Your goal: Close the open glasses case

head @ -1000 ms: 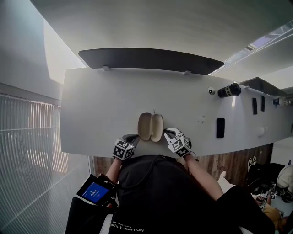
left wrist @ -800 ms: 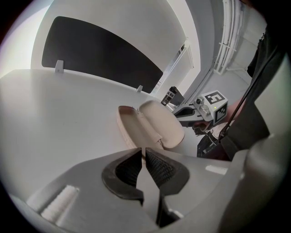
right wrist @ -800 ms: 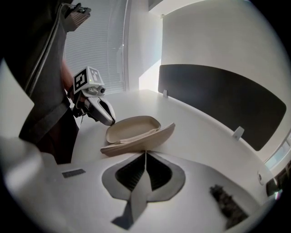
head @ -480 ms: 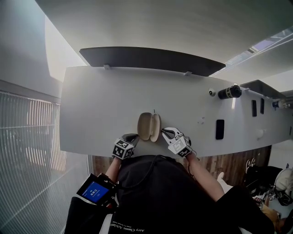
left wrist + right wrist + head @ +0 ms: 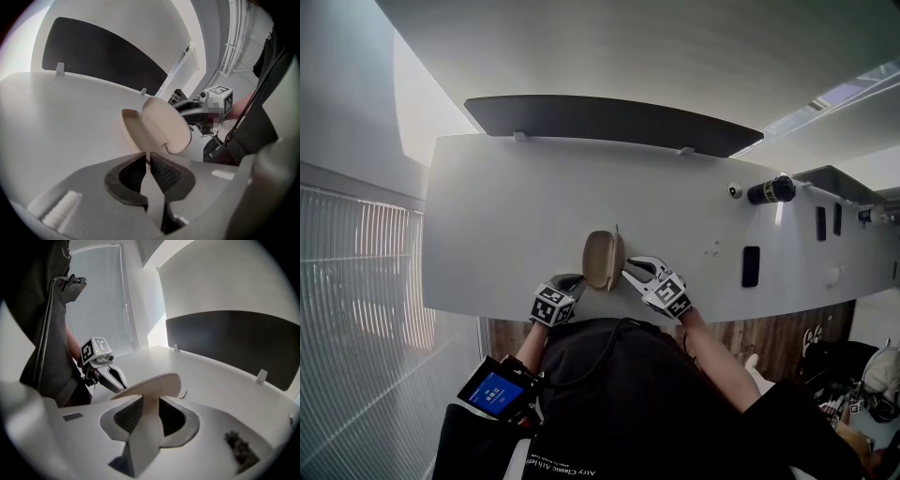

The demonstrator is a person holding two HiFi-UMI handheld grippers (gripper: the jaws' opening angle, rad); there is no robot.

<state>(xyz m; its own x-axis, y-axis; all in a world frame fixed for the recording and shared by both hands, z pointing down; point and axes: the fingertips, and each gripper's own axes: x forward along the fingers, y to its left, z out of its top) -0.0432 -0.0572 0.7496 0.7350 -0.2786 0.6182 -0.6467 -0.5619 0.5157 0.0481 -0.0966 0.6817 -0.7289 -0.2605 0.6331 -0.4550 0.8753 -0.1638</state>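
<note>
Glasses case [image 5: 602, 260] sits near the front edge of the desk [image 5: 506, 211], between my two grippers, its lid tilted up over the base, partly closed. My right gripper [image 5: 149, 401] is spread open, tips at the lid's outer face. My left gripper [image 5: 148, 158] is clenched on nothing, just beside the case.

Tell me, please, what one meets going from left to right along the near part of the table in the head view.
left gripper → glasses case → right gripper → flat black rectangle
</note>
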